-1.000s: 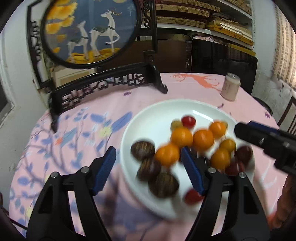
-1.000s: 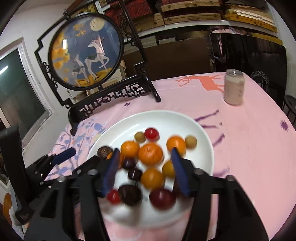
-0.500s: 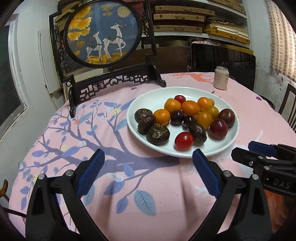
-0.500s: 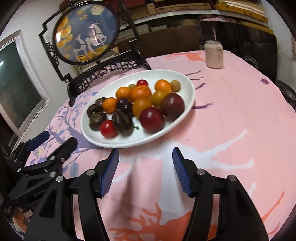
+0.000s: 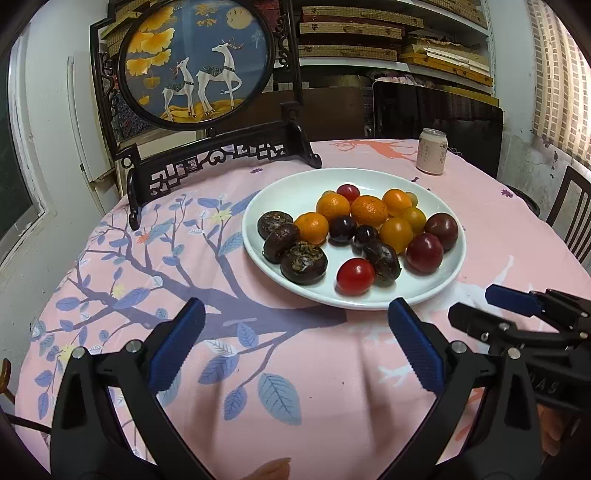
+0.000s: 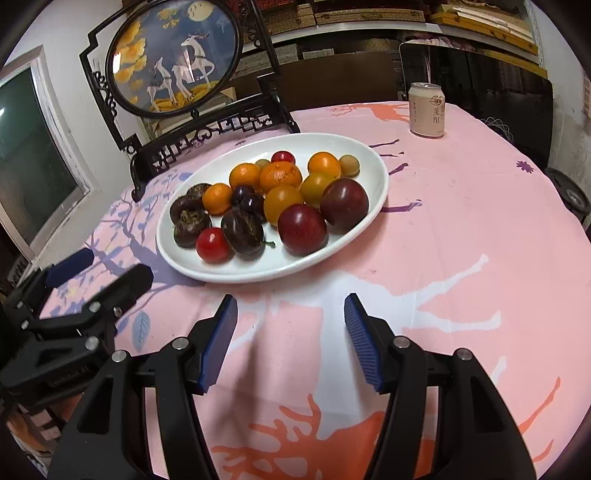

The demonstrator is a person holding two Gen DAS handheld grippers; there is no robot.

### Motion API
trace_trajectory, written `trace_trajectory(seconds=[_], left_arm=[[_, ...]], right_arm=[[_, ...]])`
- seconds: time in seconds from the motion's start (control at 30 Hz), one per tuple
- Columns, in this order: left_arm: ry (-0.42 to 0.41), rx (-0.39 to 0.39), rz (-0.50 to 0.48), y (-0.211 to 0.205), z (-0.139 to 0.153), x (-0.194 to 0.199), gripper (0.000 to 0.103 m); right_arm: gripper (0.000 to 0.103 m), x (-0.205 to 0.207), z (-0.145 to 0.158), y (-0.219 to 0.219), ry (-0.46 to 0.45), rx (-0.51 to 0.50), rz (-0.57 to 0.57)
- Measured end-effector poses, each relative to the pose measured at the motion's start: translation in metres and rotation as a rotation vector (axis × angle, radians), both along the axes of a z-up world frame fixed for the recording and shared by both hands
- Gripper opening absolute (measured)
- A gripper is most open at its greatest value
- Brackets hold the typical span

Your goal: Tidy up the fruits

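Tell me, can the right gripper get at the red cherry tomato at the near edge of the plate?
Probably yes. The right gripper is open and empty, with only bare tablecloth between it and the red cherry tomato, though a dark fruit touches it.

Bench is covered w/ pink cloth, blue branch print. Round deer-picture screen in carved black stand is set at far edge. Shelves of stacked flat boxes are seen behind; window at left, white walls.
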State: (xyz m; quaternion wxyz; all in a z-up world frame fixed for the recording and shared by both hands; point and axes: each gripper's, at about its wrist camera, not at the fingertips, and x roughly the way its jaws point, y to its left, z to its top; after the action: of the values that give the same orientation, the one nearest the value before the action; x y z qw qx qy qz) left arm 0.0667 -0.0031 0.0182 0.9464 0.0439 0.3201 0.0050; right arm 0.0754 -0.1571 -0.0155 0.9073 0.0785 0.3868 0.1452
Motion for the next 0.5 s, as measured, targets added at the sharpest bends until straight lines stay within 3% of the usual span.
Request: trace_trajectory(seconds=[0.3,0.37,0.5], left_arm=[[0.003,-0.031,0.04,0.013,0.004,0.001,0.101],[0.001,-0.025,0.055,0.013,0.002,-0.002,0.101],[0.008,-0.015,0.049,0.01,-0.002,-0.011,0.101]], right_arm=[[0.061,-0.014,-0.01,0.014,0.012,-0.135,0.03],[0.06,-0.015,-0.006,0.016,-0.02,-0.174,0.008],[0.061,-0.019,0.007,-0.004,-0.076,-0.067,-0.041]])
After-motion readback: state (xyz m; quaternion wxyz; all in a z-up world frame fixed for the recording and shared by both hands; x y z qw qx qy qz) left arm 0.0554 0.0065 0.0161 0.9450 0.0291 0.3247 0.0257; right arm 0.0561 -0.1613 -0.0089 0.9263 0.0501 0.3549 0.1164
